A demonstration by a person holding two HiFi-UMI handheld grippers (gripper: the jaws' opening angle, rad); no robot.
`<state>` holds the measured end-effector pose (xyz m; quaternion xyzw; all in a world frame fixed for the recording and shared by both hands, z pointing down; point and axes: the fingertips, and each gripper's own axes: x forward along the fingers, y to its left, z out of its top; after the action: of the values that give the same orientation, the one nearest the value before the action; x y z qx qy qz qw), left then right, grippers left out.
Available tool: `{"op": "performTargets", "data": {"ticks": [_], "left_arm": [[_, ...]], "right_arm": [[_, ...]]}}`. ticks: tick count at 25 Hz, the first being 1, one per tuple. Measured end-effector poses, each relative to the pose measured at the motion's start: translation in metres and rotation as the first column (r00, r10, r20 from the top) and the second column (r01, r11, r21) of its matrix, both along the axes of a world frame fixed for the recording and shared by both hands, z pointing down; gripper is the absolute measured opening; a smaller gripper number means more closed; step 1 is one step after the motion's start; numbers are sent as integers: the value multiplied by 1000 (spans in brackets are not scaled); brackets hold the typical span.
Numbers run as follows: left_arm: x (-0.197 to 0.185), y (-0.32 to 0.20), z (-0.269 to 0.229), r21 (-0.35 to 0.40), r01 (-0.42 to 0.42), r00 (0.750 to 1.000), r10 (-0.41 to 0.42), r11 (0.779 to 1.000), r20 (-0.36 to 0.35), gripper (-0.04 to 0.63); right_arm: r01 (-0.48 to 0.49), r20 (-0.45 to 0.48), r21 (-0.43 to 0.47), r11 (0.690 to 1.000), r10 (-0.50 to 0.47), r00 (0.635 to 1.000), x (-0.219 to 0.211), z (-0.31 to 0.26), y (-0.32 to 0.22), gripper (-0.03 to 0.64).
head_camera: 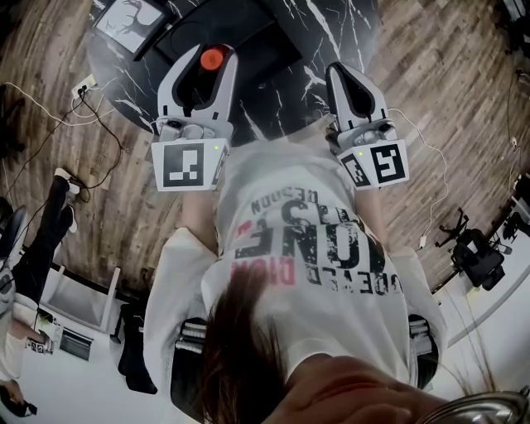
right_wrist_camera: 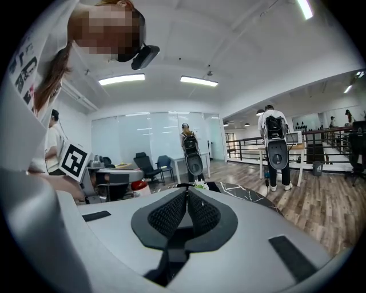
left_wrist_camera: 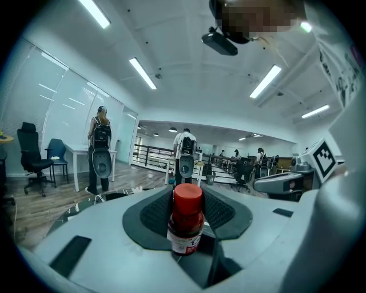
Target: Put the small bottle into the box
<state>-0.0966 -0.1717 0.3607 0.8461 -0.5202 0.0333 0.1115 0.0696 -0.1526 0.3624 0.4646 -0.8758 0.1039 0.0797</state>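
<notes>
A small dark bottle (left_wrist_camera: 185, 224) with a red cap (head_camera: 213, 58) and a white label stands upright between the dark pads of my left gripper (left_wrist_camera: 187, 197), which is shut on it. In the head view the left gripper (head_camera: 211, 51) is held up in front of the person's chest, over the near edge of a black marble table (head_camera: 286, 91). My right gripper (head_camera: 342, 73) is level with it at the right, its ribbed pads (right_wrist_camera: 197, 213) pressed together with nothing between them. I see no box that I can name for sure.
A white-rimmed flat thing (head_camera: 128, 21) lies at the table's far left. Cables and a socket strip (head_camera: 83, 87) run over the wooden floor at the left. Several people (left_wrist_camera: 100, 150) stand farther off by tables, office chairs (left_wrist_camera: 31, 157) and a railing.
</notes>
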Motion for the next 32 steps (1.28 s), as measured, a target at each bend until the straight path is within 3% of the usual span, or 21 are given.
{"op": "performTargets", "data": {"ticks": [4, 9, 32], "left_arm": [[2, 1, 11, -14, 5, 1000, -5, 1000, 8, 149], [5, 4, 25, -30, 10, 998, -7, 1000, 70, 149], [17, 0, 71, -107, 28, 999, -24, 994, 41, 149]], "right_arm": [[-8, -2, -9, 1000, 8, 1000, 1, 3, -1, 8], [-3, 2, -24, 1000, 3, 1000, -1, 5, 0, 8], [-14, 3, -97, 995, 14, 1000, -7, 24, -2, 7]]}}
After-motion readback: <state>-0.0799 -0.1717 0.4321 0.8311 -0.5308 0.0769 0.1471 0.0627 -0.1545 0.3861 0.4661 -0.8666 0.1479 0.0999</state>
